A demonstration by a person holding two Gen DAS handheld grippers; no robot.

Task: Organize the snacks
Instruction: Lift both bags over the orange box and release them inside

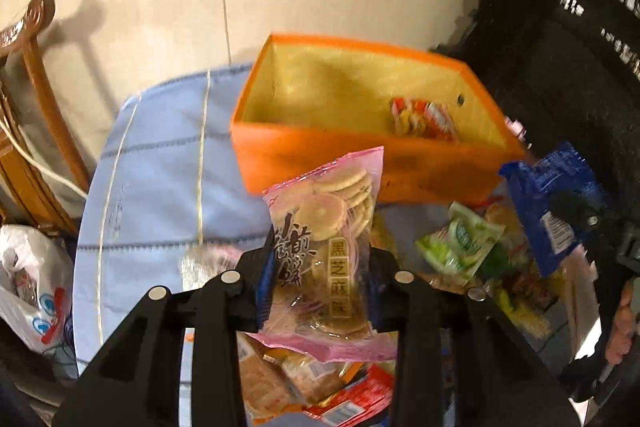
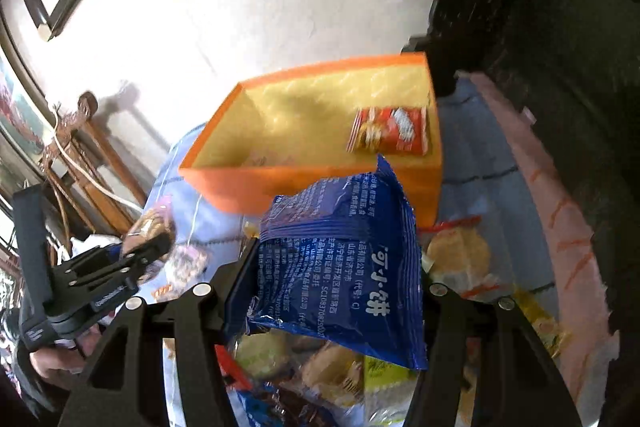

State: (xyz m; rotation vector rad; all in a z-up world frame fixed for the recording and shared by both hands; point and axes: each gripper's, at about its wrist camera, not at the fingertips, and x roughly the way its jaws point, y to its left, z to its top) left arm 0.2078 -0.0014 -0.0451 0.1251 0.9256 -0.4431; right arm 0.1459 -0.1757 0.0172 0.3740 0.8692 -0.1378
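My left gripper point(image 1: 320, 267) is shut on a pink rice-cracker packet point(image 1: 328, 227) and holds it above the table, in front of the orange box point(image 1: 320, 159). My right gripper point(image 2: 336, 267) is shut on a blue snack packet point(image 2: 344, 259), also held up in front of the orange box point(image 2: 240, 187). A red snack packet point(image 2: 390, 131) lies inside the box at its right end; it also shows in the left wrist view point(image 1: 424, 119). The blue packet point(image 1: 552, 203) and the left gripper point(image 2: 148, 247) each show in the other view.
A pile of loose snack packets point(image 1: 460, 243) lies on the blue tablecloth point(image 1: 160, 167) below both grippers. A wooden chair point(image 1: 28, 107) and a white plastic bag point(image 1: 32, 287) stand left of the table. Dark carved furniture point(image 1: 560, 47) is at the right.
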